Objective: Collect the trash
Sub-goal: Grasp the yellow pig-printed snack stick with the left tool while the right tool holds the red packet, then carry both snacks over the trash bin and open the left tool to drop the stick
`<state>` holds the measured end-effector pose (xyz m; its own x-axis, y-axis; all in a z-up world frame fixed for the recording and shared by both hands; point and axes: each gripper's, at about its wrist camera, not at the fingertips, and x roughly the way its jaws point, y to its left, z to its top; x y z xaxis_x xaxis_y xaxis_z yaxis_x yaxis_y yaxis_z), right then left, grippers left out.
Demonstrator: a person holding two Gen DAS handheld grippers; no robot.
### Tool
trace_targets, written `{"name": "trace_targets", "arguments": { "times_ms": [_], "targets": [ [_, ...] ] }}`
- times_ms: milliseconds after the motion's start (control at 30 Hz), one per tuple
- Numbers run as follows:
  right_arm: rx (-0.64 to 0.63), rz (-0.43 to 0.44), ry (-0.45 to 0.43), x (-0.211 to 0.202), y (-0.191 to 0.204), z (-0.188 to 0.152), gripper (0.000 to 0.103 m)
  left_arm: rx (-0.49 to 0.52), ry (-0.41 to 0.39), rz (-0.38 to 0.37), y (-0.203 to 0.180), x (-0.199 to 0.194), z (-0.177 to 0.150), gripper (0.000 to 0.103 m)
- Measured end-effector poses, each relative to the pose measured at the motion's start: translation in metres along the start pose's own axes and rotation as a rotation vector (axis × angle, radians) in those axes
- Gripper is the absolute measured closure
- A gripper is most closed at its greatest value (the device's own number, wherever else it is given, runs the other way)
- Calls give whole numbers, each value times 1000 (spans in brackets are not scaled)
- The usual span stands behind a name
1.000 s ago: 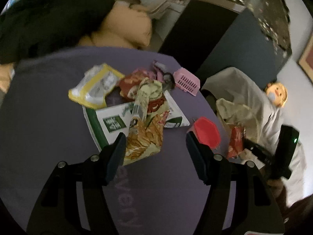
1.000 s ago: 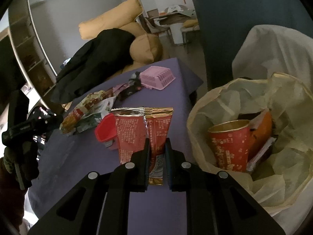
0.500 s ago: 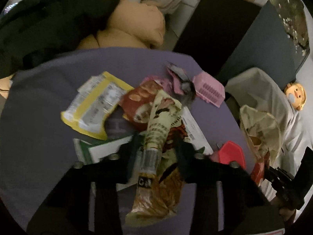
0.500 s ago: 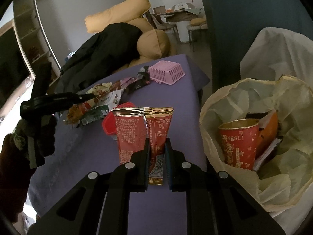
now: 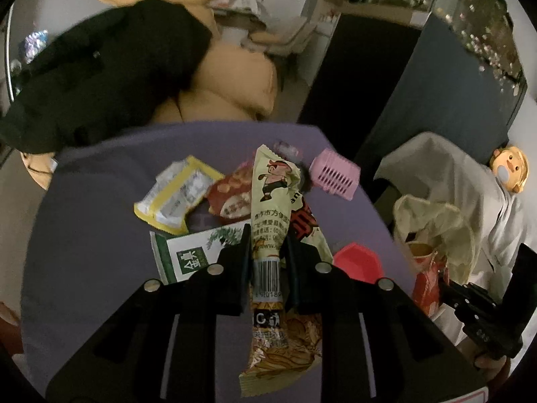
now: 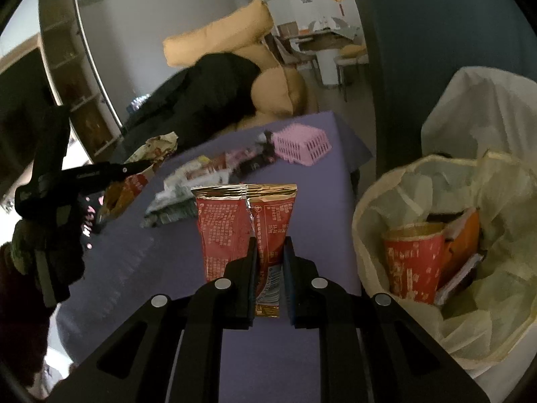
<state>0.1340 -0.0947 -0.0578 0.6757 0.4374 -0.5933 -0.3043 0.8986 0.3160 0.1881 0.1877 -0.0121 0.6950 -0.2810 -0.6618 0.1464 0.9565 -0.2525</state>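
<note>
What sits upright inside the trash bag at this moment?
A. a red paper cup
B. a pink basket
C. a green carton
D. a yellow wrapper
A: the right wrist view shows a red paper cup standing upright inside the trash bag; the basket, carton and yellow wrapper lie on the table.

Bare purple table (image 6: 302,352) near fingers, passable. Wrapper heap (image 5: 201,198), pink slotted plastic basket (image 6: 302,146) crowd far end. Open pale bin bag (image 6: 446,305) at right edge, red paper cup (image 6: 414,262) inside.

Close wrist views, shared purple table (image 5: 100,235) between.
</note>
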Motion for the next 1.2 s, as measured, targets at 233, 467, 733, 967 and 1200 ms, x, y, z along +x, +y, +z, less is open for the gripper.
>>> {"name": "trace_targets", "arguments": {
  "times_ms": [233,467,733,967,1200],
  "targets": [
    [-119,8,-148,-53,7,51,88,12,-127,9,-37,-48,25,85],
    [-119,-42,-295,-108,-23,85,88,32,-285,2,-96,-81,45,85],
    [-96,-148,-377,-152,-75,85,88,112,-293,-93,-170,-62,51,85],
    [-59,-214,-395,-171,-113,70,88,115,-216,-199,-223,-21,42,85],
    [-27,-246,-390,-175,-137,60,88,152,-153,-248,-252,9,18,85]
  ]
}}
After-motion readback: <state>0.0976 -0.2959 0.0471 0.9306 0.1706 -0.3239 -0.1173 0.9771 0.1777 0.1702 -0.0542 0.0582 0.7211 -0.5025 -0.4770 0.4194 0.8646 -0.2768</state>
